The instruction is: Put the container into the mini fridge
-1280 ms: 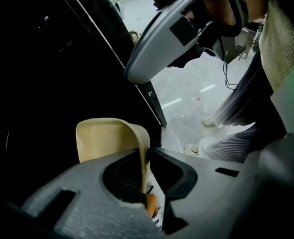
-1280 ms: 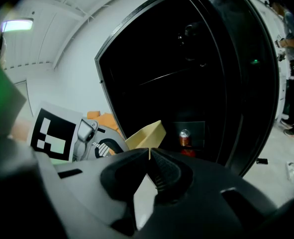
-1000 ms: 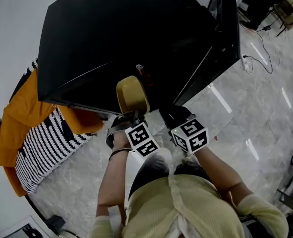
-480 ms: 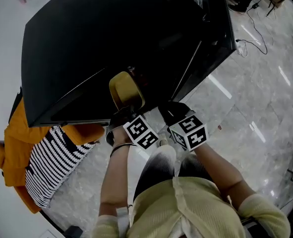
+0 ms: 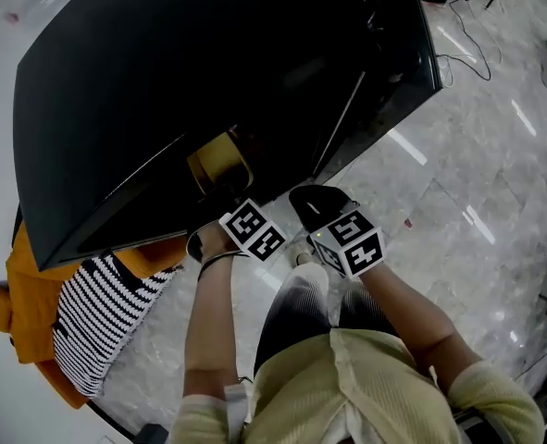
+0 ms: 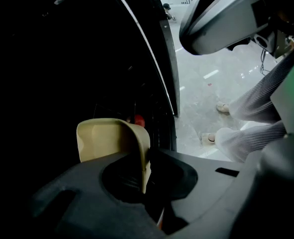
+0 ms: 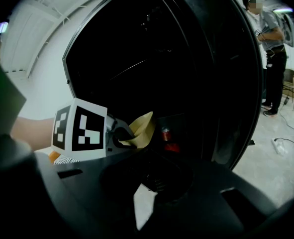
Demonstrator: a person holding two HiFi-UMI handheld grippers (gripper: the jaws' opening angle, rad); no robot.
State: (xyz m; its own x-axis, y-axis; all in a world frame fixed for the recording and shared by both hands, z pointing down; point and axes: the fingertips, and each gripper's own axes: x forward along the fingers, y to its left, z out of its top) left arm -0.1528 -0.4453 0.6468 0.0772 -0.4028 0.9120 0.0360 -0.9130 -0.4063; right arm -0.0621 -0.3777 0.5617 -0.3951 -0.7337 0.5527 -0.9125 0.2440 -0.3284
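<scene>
The container is a beige open tub (image 5: 216, 160) with its rim wall pinched in my left gripper (image 5: 219, 192), which is shut on it. It hangs at the dark opening of the black mini fridge (image 5: 208, 54), partly under the fridge's top edge. In the left gripper view the tub (image 6: 107, 138) stands just ahead of the left gripper (image 6: 144, 171), with the dark fridge interior behind. My right gripper (image 5: 312, 202) is beside the left one, by the fridge door (image 5: 412, 44), and looks shut and empty (image 7: 154, 183). From there the tub (image 7: 143, 128) shows at the opening.
A red can (image 7: 165, 133) stands low inside the fridge. Orange and striped cloth (image 5: 97, 313) lies on the floor left of the fridge. A person (image 7: 268, 59) stands beyond the open door, and a cable (image 5: 467, 63) runs over the marble floor there.
My left gripper has carried the tub forward and down, from in front of the fridge to under its top edge. The right gripper has barely shifted.
</scene>
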